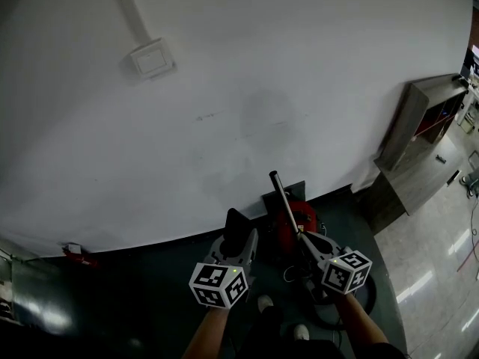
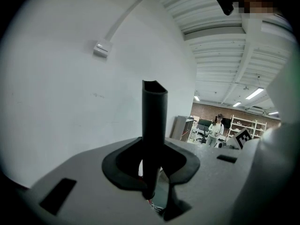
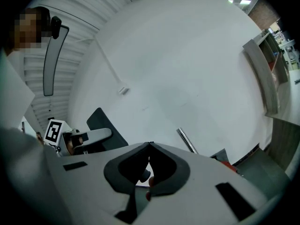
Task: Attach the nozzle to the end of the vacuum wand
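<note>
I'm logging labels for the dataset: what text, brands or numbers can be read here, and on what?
None can be read.
On the left marker cube and right marker cube: square patterns, no letters.
The nozzle: plain black.
The red vacuum: too dark to tell.

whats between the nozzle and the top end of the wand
Nothing. The head view shows the nozzle, held in the left hand-held gripper, and the wand apart, with only the white wall behind the gap.

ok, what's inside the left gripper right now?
The black nozzle stands upright between the jaws of the left gripper, open end up. Its lower end is covered by the gripper body, so that part can't be seen.
</note>
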Demonstrator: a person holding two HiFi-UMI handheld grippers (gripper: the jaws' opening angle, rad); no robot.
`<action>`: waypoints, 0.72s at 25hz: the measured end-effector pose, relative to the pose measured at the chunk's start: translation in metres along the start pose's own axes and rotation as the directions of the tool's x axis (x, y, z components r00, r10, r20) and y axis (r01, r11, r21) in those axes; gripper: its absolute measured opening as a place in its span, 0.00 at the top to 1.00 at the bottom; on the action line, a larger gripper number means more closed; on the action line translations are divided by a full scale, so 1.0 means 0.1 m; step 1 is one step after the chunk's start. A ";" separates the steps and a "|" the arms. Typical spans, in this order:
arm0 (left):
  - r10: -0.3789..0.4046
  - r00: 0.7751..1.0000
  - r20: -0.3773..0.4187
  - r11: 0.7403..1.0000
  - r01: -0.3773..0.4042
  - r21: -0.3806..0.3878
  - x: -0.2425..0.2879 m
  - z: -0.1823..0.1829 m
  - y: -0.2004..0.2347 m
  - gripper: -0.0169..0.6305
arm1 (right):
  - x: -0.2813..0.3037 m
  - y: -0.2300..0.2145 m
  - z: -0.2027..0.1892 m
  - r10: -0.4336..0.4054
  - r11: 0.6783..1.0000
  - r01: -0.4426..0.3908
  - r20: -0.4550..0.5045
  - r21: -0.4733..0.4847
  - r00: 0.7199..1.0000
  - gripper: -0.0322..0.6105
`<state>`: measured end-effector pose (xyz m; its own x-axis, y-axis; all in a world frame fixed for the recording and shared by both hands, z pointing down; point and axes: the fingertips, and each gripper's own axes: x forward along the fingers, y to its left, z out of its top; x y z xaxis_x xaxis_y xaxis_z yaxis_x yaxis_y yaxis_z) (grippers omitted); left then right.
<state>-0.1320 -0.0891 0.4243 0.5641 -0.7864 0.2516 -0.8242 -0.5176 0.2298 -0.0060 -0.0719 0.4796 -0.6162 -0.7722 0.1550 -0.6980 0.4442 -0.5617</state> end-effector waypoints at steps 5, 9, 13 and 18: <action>-0.023 1.000 -0.003 1.000 0.023 -0.011 0.17 0.11 0.27 0.84 | 0.26 -0.06 0.06 -0.046 0.999 0.046 -0.001 -0.004 0.999 0.92; -0.043 0.999 -0.005 0.999 0.042 -0.016 0.27 0.21 0.42 0.84 | 0.40 -0.06 0.13 -0.071 0.997 0.071 0.003 -0.010 0.998 0.92; -0.050 0.999 -0.007 0.999 0.049 -0.020 0.37 0.30 0.53 0.84 | 0.49 -0.06 0.19 -0.078 0.997 0.078 0.006 -0.007 0.997 0.92; -0.047 0.999 -0.006 0.999 0.047 -0.023 0.47 0.36 0.57 0.84 | 0.55 -0.14 0.24 -0.088 0.996 0.088 0.000 -0.032 0.996 0.92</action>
<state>-0.1540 -0.1676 0.4150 0.6025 -0.7592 0.2461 -0.7954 -0.5460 0.2630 -0.0208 -0.1314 0.4761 -0.5525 -0.8081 0.2041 -0.7609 0.3891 -0.5193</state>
